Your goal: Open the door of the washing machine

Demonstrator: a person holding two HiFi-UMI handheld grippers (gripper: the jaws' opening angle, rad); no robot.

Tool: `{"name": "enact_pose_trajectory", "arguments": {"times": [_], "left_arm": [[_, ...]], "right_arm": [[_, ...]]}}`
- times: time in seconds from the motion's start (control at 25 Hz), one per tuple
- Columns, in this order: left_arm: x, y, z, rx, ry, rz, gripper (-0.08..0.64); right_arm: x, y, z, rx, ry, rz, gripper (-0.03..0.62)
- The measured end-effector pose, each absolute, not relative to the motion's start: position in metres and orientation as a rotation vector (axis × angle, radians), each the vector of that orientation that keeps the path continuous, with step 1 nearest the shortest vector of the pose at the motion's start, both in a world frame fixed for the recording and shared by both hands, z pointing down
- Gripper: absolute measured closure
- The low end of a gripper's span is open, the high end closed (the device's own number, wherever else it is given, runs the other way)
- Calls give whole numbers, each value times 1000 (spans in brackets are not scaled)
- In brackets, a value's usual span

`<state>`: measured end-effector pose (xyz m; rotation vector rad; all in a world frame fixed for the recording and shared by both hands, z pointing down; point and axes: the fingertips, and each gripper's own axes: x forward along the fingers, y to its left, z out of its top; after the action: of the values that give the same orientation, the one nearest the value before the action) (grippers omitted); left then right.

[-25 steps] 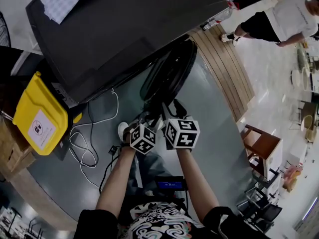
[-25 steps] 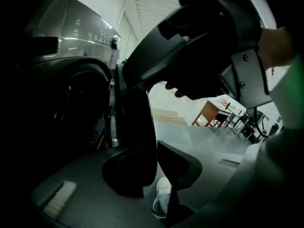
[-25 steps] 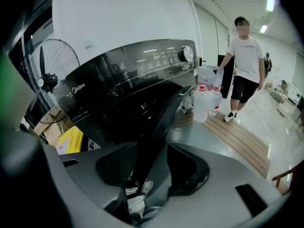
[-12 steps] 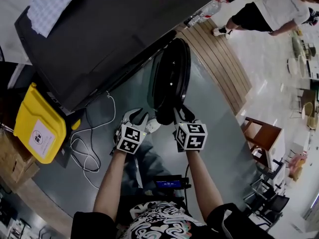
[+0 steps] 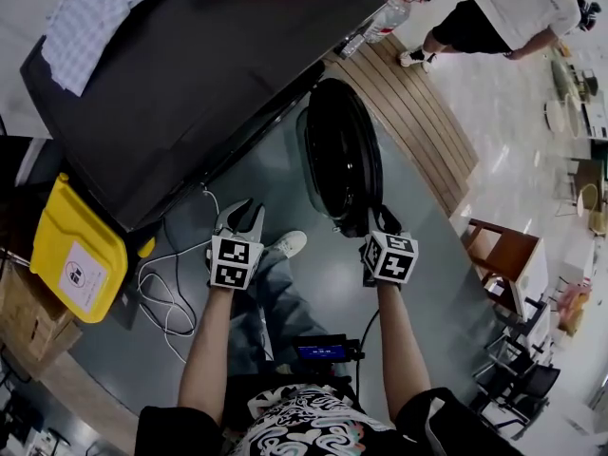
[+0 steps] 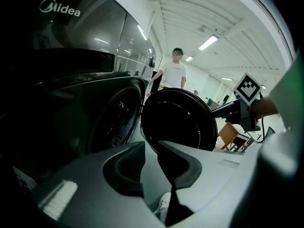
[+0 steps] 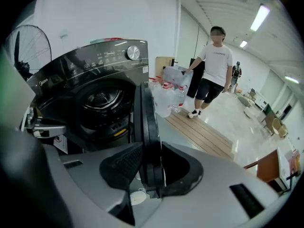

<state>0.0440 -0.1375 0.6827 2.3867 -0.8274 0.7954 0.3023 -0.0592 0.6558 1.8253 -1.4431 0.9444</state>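
In front of the dark washing machine [image 5: 218, 74], the round door [image 5: 342, 160] stands swung out, away from the drum opening [image 7: 102, 101]. The right hand-held gripper [image 7: 149, 163] has the rim of the door between its jaws. The jaws are closing, and both pads lie against the rim, one on each side. In the head view this gripper is at the lower end of the door, above the grey floor [image 5: 323, 274].

The left hand-held gripper [image 6: 151, 148] is released: its jaws stand apart and nothing is between them. Only the floor and a white shoe [image 6: 164, 204] show behind the gap. This gripper hangs to the left of the door, apart from it, and the dark inner side of the door is seen ahead of it.

A yellow box [image 5: 76, 245] stands beside the machine at the left, and white cables [image 5: 171, 288] lie on the floor near it. A bystander in a white shirt [image 7: 214, 61] stands beyond the machine, next to some clear water bottles [image 7: 166, 96].
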Motion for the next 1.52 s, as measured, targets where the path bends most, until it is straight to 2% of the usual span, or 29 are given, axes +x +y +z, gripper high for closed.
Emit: {"name": "enact_pose_trajectory", "arguments": {"times": [0.24,0.52,0.56,0.6,0.92,1.16,1.52], "left_arm": [[48,-139,679,2375,-839,800,482],[36,-156,647,2433,-877,765,495],[35,-159,638,2446,-880,759,495],[33,-162,627,2461,-884,749,495],[18,-171,524,2543,-932,570,495],[14,-160,478,2574,-915,497,509],[2,-156,465,2568,-910,438,517]], "right_arm": [[348,-60,652,1897,-1337,909,469],[362,-58,645,1927,-1239,852,488],[365,-54,634,1961,-1215,830,552],[366,-51,622,2000,-1207,818,575],[282,-50,507,2211,-1620,873,589],[198,-48,467,2104,-1780,789,590],[192,-22,462,2180,-1707,794,591]]}}
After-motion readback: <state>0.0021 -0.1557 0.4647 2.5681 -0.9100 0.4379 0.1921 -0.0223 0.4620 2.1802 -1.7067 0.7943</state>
